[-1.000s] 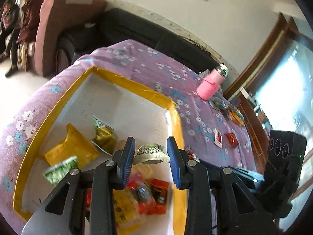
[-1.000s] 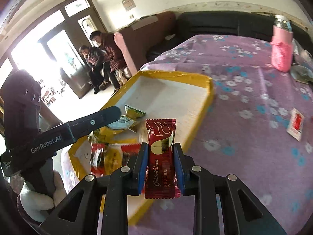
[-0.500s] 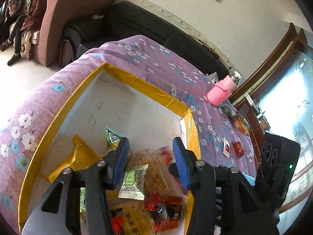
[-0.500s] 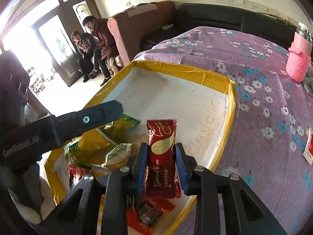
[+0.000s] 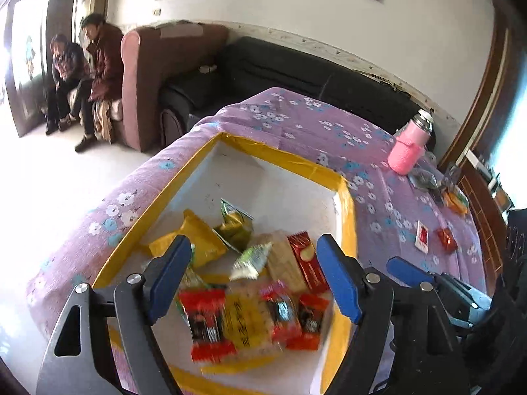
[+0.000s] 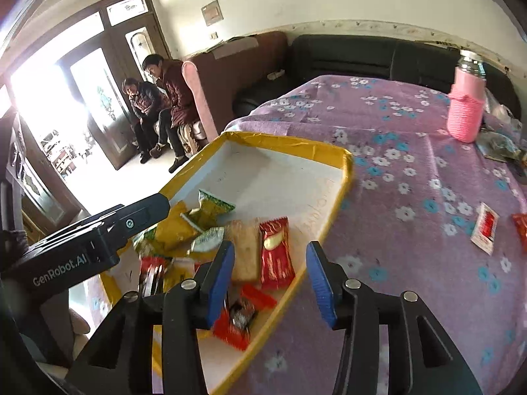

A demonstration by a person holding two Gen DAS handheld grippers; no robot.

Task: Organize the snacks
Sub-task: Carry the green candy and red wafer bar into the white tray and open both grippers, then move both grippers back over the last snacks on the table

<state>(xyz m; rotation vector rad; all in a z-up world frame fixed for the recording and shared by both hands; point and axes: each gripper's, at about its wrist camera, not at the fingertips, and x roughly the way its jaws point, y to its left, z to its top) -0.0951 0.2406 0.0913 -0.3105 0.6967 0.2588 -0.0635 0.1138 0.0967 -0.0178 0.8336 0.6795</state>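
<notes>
A white box with a yellow taped rim (image 5: 280,158) (image 6: 283,141) lies on the purple flowered cloth and holds several snack packets. A red wafer packet (image 5: 308,261) (image 6: 276,252) lies in it beside a small green-and-white packet (image 5: 252,261) (image 6: 207,239). My left gripper (image 5: 253,279) hovers over the pile with its jaws opening and nothing between the pads. My right gripper (image 6: 270,279) hangs above the box's near right rim, jaws opening, the red wafer packet lying free beyond them. Two red packets (image 5: 421,237) (image 6: 485,227) lie loose on the cloth to the right.
A pink-sleeved flask (image 5: 408,148) (image 6: 466,112) stands at the far right of the table beside more wrappers (image 5: 456,199). A black sofa (image 5: 296,72) and a brown armchair (image 5: 154,75) are behind. Two people (image 5: 85,65) sit by the door.
Both grippers opened wider. The green-and-white packet left the left jaws and the red wafer packet left the right jaws; both now lie in the box. Both grippers drew back.
</notes>
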